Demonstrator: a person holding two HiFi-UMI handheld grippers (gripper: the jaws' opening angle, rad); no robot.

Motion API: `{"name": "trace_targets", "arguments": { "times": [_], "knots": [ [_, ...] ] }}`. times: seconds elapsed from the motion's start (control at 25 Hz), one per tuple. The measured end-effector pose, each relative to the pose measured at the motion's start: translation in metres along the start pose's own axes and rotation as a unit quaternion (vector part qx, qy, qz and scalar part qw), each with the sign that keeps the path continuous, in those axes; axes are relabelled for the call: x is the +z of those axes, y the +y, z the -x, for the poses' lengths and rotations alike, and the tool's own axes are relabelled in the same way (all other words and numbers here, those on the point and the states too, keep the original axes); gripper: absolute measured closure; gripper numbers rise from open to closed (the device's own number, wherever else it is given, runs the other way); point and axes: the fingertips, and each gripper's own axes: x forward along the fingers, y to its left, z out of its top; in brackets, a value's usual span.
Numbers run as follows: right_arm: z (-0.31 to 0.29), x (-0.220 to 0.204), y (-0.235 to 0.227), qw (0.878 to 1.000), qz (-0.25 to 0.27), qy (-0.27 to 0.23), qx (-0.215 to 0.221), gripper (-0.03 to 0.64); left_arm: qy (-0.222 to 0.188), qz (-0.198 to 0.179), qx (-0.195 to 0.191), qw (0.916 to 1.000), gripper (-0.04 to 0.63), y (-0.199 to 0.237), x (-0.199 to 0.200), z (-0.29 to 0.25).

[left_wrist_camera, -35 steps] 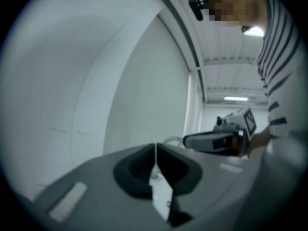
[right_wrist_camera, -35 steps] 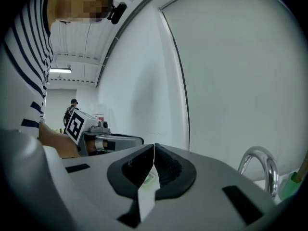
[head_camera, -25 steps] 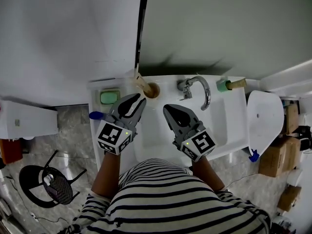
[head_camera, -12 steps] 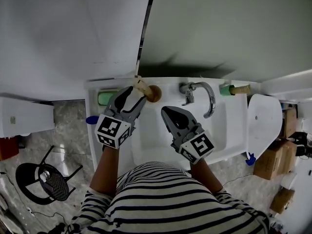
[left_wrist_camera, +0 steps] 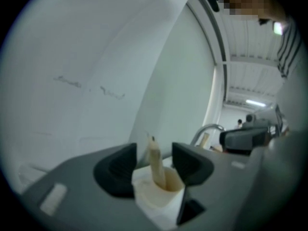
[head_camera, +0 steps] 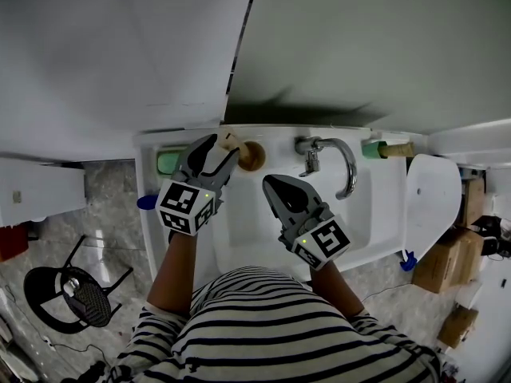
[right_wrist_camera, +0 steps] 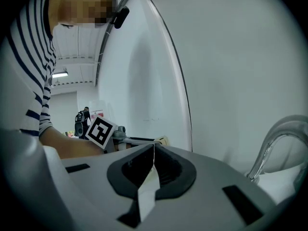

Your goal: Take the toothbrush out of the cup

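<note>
A brown cup (head_camera: 252,155) stands on the back rim of the white sink (head_camera: 375,214), left of the tap. A pale toothbrush (head_camera: 229,140) leans out of it to the left. My left gripper (head_camera: 215,146) has just been opening and is open, one jaw on each side of the toothbrush. In the left gripper view the toothbrush handle (left_wrist_camera: 155,162) rises from the cup (left_wrist_camera: 168,189) between the pads (left_wrist_camera: 118,170) without touching them. My right gripper (head_camera: 274,184) is shut and empty over the basin, its jaws meeting (right_wrist_camera: 153,153).
A chrome tap (head_camera: 329,155) curves over the basin. A green soap dish (head_camera: 169,162) sits at the back left, a green and tan item (head_camera: 385,148) at the back right. A white lid (head_camera: 432,198), cardboard boxes (head_camera: 447,263) and a chair (head_camera: 76,294) flank the sink.
My left gripper has moved forward up to the cup and its jaws have spread, so the toothbrush now stands between them. The right gripper has barely shifted.
</note>
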Motion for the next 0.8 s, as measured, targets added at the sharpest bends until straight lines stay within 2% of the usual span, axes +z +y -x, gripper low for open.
{"name": "trace_targets", "arguments": {
  "times": [0.24, 0.44, 0.56, 0.68, 0.8],
  "knots": [
    [-0.001, -0.004, -0.003, 1.000, -0.002, 0.003, -0.001, 0.609, 0.010, -0.005, -0.008, 0.9999, 0.376, -0.003, -0.004, -0.015],
    [0.001, -0.004, -0.004, 1.000, -0.003, 0.005, -0.003, 0.609, 0.023, -0.015, 0.000, 0.9996, 0.377, -0.002, -0.006, -0.023],
    [0.002, -0.004, -0.006, 1.000, -0.001, 0.006, -0.003, 0.609, 0.032, -0.020, 0.004, 0.9993, 0.424, 0.000, -0.009, -0.026],
    [0.003, -0.004, -0.005, 1.000, 0.001, 0.006, -0.003, 0.609, 0.035, -0.023, 0.006, 0.9991, 0.516, -0.001, -0.010, -0.025],
    [0.004, -0.002, -0.004, 1.000, 0.002, 0.003, -0.002, 0.609, 0.036, -0.020, 0.005, 0.9991, 0.526, -0.004, -0.009, -0.025]
  ]
}}
